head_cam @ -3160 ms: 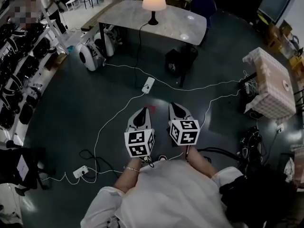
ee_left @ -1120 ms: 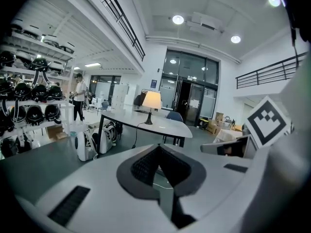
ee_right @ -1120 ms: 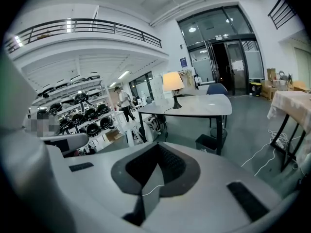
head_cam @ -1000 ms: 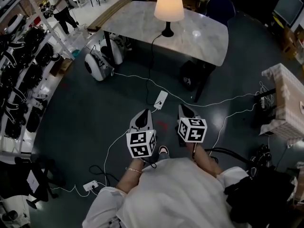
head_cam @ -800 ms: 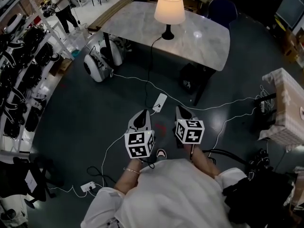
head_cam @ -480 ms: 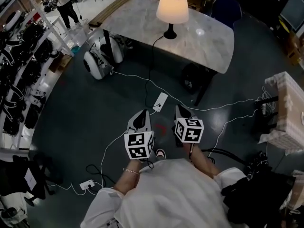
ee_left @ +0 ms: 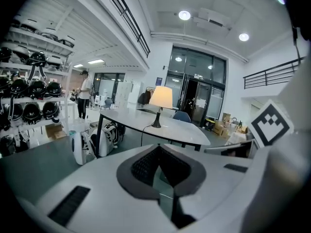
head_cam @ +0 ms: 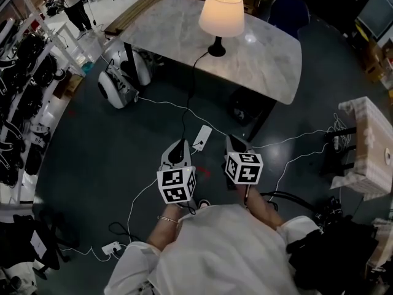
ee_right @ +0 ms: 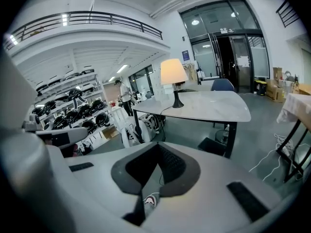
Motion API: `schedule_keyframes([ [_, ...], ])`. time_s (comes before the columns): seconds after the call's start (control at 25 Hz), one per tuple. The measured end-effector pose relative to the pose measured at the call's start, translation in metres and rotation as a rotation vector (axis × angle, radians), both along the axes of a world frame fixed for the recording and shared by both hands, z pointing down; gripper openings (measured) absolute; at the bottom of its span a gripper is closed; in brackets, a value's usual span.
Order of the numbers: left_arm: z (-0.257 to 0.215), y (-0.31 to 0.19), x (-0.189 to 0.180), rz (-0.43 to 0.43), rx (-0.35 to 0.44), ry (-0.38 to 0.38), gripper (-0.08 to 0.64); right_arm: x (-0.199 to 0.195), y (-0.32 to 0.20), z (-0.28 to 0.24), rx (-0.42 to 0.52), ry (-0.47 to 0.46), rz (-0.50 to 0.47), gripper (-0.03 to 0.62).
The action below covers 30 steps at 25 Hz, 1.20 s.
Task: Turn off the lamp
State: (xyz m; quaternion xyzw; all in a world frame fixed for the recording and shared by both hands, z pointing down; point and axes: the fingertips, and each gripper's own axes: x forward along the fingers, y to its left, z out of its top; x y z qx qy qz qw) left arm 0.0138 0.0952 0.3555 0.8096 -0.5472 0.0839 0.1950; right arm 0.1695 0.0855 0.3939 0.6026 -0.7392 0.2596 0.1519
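Note:
A lit lamp with a cream shade and a black base stands on a grey marble-topped table at the top of the head view. It also shows as the lamp in the left gripper view and the lamp in the right gripper view, some way ahead. Its black cord runs off the table's near edge to a white power strip on the floor. My left gripper and right gripper are side by side over the dark floor, well short of the table. Both are shut and hold nothing.
Two white robot-like devices stand by the table's left leg. Racks of dark helmets line the left side. A black box sits under the table. White cables cross the floor. A cloth-covered table is at right. A person stands far left.
The lamp and table have drawn closer and larger in the head view. Both grippers have moved forward together toward the table, still shut.

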Motion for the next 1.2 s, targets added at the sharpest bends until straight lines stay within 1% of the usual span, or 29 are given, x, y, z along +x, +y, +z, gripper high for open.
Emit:
schedule_keyframes([
  [0.48, -0.009, -0.111, -0.022, 0.057, -0.009, -0.008, 0.008, -0.01, -0.106, -0.007, -0.009, -0.017, 0.091, -0.002],
  [0.88, -0.005, -0.187, -0.066, 0.077, -0.022, -0.009, 0.008, -0.052, -0.186, -0.011, -0.006, -0.031, 0.124, 0.0],
  [1.2, -0.001, -0.239, -0.097, 0.091, -0.022, 0.015, 0.008, -0.081, -0.223, -0.017, 0.002, -0.015, 0.153, 0.0],
])
